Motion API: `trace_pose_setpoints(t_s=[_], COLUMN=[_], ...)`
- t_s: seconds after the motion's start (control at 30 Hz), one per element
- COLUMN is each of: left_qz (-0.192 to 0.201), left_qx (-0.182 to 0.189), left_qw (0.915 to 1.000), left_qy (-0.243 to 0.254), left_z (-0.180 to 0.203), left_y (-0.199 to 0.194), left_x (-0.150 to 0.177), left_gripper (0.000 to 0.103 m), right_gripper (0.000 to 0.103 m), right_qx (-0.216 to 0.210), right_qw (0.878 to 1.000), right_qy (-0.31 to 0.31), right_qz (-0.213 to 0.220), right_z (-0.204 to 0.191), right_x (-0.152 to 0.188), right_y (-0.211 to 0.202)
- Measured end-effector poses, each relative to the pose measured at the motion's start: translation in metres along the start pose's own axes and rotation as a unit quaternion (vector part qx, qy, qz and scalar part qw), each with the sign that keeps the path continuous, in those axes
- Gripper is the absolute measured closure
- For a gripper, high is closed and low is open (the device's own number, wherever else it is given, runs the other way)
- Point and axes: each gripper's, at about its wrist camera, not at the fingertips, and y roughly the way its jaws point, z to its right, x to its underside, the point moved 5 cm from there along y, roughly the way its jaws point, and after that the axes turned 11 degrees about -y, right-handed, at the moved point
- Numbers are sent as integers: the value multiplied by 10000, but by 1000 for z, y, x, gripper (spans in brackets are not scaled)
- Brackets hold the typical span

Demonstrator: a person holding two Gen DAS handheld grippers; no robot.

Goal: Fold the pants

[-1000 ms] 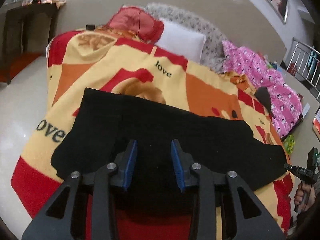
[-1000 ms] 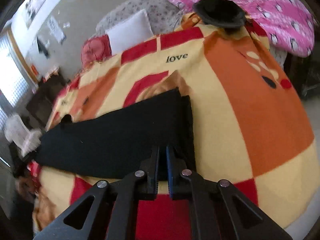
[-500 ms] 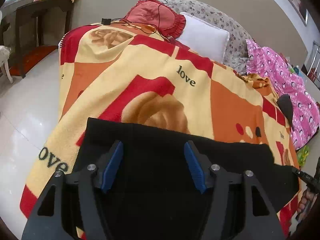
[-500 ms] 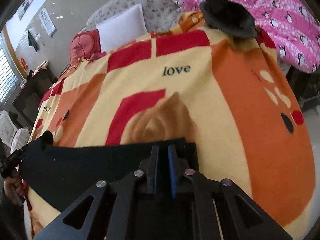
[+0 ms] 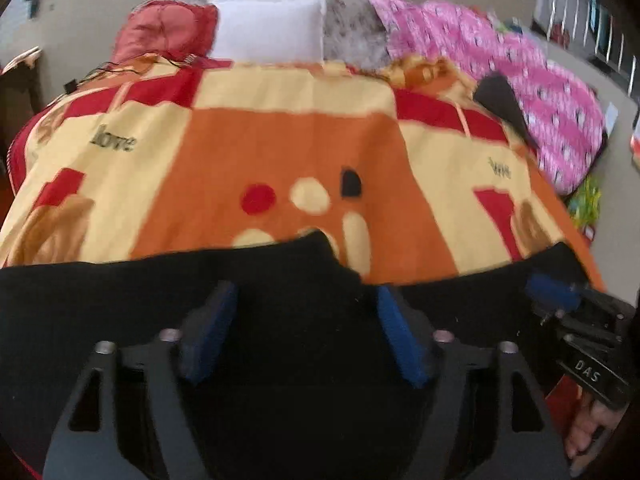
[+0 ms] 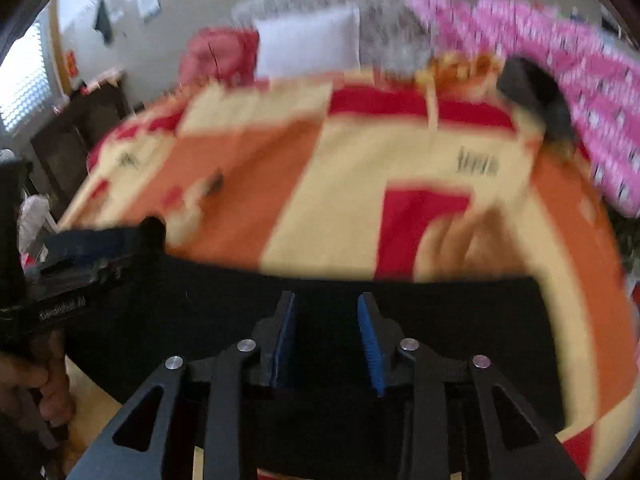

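Observation:
The black pants (image 5: 280, 280) lie flat along the near edge of the bed's orange, yellow and red blanket (image 5: 280, 152). My left gripper (image 5: 304, 312) is wide open just above them, with nothing between its blue pads. The right gripper (image 5: 556, 300) shows at the right of the left wrist view, over the pants' right end. In the right wrist view the pants (image 6: 440, 312) fill the lower frame. My right gripper (image 6: 326, 320) is open over them and holds nothing. The left gripper (image 6: 92, 244) shows at the left edge. Both views are blurred.
A white pillow (image 5: 268, 28), a red cushion (image 5: 164, 32) and a pink patterned quilt (image 5: 520, 64) lie at the head and right of the bed. A black item (image 5: 500, 100) rests by the quilt. Dark furniture (image 6: 76, 136) stands to the left.
My right gripper has opened and let go of the pants' end. My left gripper has opened wider. Both have swung toward the middle of the pants.

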Motion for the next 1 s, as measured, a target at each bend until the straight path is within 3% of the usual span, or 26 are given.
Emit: trace_pose_setpoints(t_s=[0.03,0.1,0.23,0.33,0.53,0.7,0.8,1.0], left_qz=[-32,-73,-196,-204,-36,-19,-20,-21], left_qx=[-26,-33,-39,24,670,630,603,605], left_qw=[10000,9999,9992,9990,9977,9980,9981,9981], left_qy=[47,139,350,387,-125,-98,-84,-83], left_z=[2,5,15,18,2,5,6,6], left_y=[2,5,7,1,-11,-12,-11,-11], left_x=[1,1,5,9,5,6,6,6], left_gripper=[21,15,0,0,0,0,0,0], right_gripper=[63,57,19,15,15,13,3,1], right_qx=[84,19,-337,-64,-104,245,631,986], right_qw=[9996,9996,9987,9977,9984,9982,9968,9934], right_qy=[-53,-106,-313,-656,-504,-486,-457,-554], right_qz=[281,261,239,154,252,236,189,204], right_z=[-1,-4,-15,-29,-27,-30,-30,-33], right_x=[3,6,0,0,-2,-1,0,0], right_y=[-3,0,5,7,4,4,3,1])
